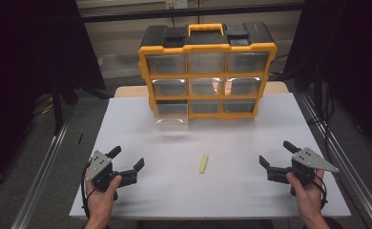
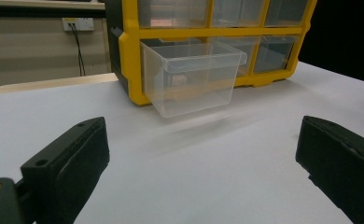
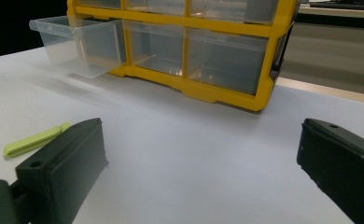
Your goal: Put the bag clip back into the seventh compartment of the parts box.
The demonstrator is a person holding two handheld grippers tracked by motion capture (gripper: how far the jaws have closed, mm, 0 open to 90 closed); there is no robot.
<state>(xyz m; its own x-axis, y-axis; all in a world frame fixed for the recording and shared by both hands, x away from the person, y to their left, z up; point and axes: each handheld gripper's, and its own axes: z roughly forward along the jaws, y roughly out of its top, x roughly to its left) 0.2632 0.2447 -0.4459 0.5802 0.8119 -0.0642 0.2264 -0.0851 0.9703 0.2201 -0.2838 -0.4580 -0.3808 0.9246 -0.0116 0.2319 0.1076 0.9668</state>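
High view first, and both claws are sitting low in the frame on the white bench [image 1: 232, 191]: the left claw [image 1: 127, 160] at lower left, the right claw [image 1: 275, 153] at lower right, each held in a hand coming up from the bottom edge. Jaws spread wide on both, nothing between them, so released on either side. Between the two, just right of centre in the lower half, lies a small yellow-green stick [image 1: 203, 163], flat on the bench and well apart from both claws, pointing roughly up the frame. At the far end of the bench, upper centre, stands the yellow and black organizer [image 1: 208, 47] with its orange handle on top and three rows of clear drawers. One of them, the bottom-left drawer [image 1: 170, 121], is pulled out toward the near side and juts from the cabinet front over the bench. Over to the left gripper view now: the two black jaws rise at the lower corners, far apart, bare bench between them, and the pulled-out clear drawer [image 2: 194, 77] hangs out of the yellow frame in the upper middle, looking empty. Right gripper view: again the jaws stand wide at the bottom corners with nothing gripped, the yellow-green stick [image 3: 35, 140] peeks out at the left edge just beside the left-hand jaw in the picture, and the open drawer [image 3: 77, 44] shows at upper left, with the organizer [image 3: 227, 91] running across the top.
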